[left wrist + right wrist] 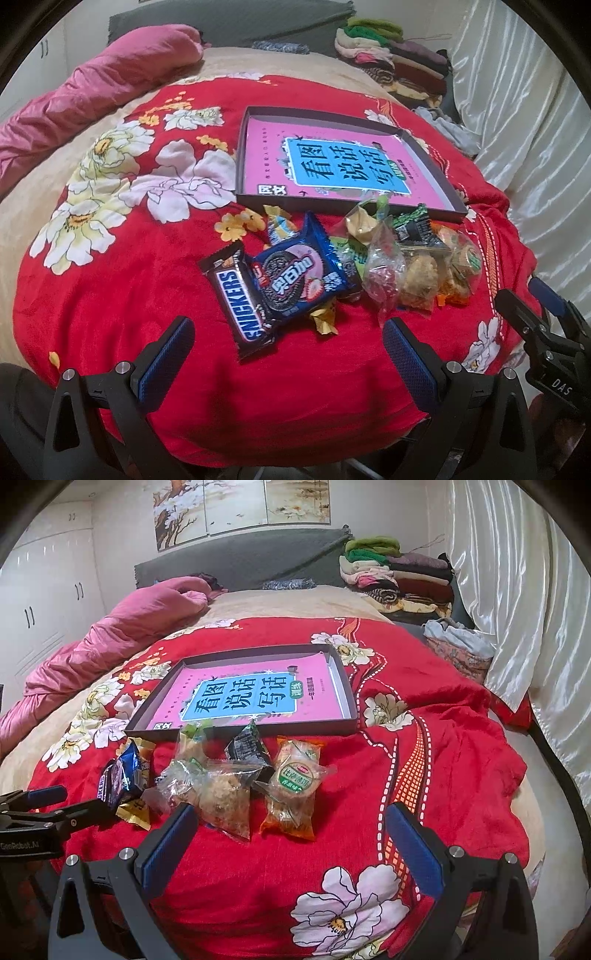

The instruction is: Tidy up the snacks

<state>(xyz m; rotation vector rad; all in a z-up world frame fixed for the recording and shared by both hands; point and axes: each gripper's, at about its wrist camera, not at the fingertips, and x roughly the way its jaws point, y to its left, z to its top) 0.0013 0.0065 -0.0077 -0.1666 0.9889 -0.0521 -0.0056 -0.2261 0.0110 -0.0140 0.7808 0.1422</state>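
A pile of wrapped snacks lies on a red flowered blanket [155, 280]. A Snickers bar [240, 299] and a blue Oreo pack [295, 273] lie on the left, clear bags of pastries [417, 277] on the right. Behind them is a shallow dark tray [458, 173] holding a pink book [343, 166]. My left gripper [288, 354] is open and empty, just short of the Snickers bar. In the right wrist view my right gripper [291, 838] is open and empty, near a pastry bag [225, 797] and a green-labelled cake pack [295, 779]. The tray shows there too [351, 709].
A pink duvet [96, 96] lies along the left. Folded clothes [395, 576] are stacked at the headboard on the right. A white satin curtain [517, 602] hangs along the right side. White wardrobes [48, 602] stand at the far left.
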